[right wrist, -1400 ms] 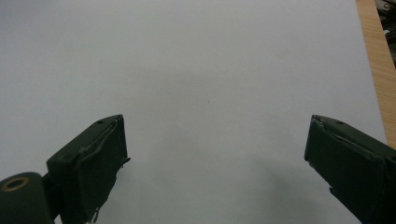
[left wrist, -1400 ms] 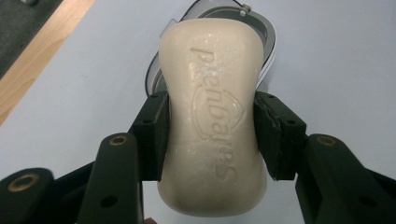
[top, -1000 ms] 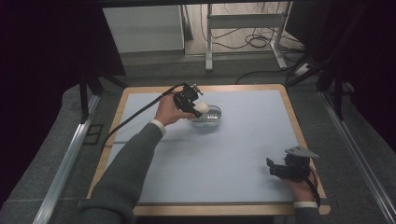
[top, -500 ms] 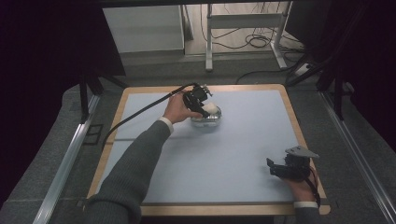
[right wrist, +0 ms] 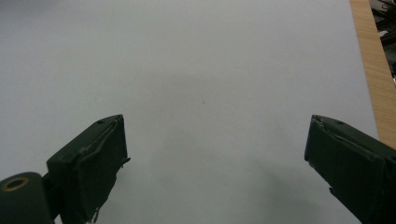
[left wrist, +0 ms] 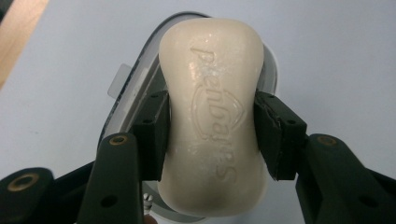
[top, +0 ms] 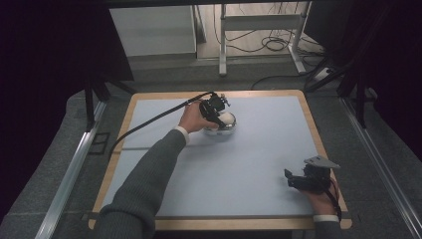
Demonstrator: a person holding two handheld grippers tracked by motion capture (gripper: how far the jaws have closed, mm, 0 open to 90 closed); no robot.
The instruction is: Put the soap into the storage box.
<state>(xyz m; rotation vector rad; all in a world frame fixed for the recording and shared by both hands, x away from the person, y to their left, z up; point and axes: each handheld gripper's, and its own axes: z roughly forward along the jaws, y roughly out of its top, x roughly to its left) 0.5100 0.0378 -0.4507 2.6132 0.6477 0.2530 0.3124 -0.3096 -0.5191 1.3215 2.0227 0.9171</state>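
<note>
While my left hand-held gripper (left wrist: 211, 135) points down over the far middle of the table (top: 259, 164), its two black pads (left wrist: 154, 135) press against the waist of a cream bar of soap (left wrist: 212, 116), one on each long side, so the jaws stand only as wide as the bar. Embossed lettering runs along the soap's upper face. Beneath it sits a shiny metal soap dish (left wrist: 135, 98), whose rounded rim shows around the bar's far end and along one flank; whether the soap touches the dish I cannot tell. From the high view the same soap (top: 226, 118) shows as a pale lump just above the dish (top: 222, 129), with my left hand (top: 191, 118) behind it and the black cable trailing off toward the table's left edge.

My right hand-held gripper (right wrist: 215, 163) rests near the table's near right corner, jaws spread wide apart with nothing between them, looking out over bare surface.

That surface is a pale blue-grey mat framed by a light wooden border (top: 318, 144). Around the table lies grey carpet, and beyond it stand a white metal frame (top: 259, 35) and loose cables (top: 271, 45) on the floor.
</note>
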